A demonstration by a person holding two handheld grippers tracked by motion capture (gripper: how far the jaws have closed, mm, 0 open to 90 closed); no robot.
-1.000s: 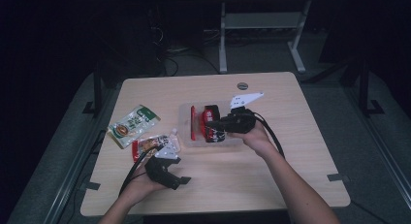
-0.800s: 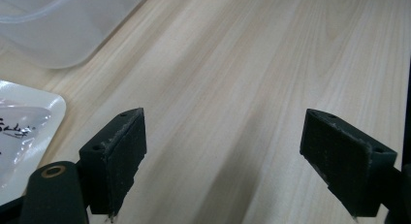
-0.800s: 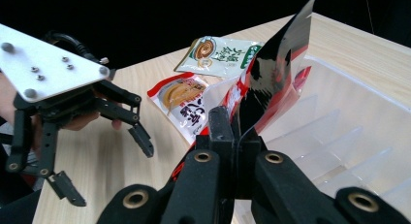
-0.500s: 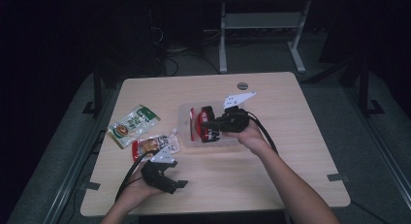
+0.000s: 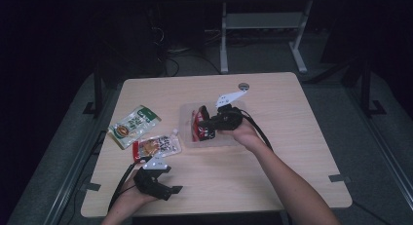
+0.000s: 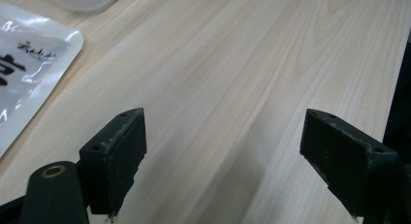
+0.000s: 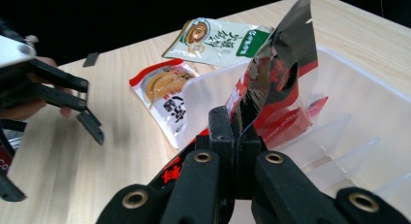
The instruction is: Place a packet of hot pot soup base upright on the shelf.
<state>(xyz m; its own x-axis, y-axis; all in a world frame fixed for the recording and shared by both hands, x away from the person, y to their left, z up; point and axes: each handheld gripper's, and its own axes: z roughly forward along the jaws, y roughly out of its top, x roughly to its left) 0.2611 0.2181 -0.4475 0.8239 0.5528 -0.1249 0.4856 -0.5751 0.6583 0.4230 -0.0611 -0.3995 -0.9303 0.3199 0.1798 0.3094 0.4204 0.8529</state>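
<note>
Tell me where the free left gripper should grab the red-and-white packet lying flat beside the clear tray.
Probably the red-and-white packet's near edge, the one facing the left gripper. It lies flat on the table, with the green packet close on its far side and the clear tray at its right. Come in low from the person's side, open jaws straddling that thin edge.
</note>
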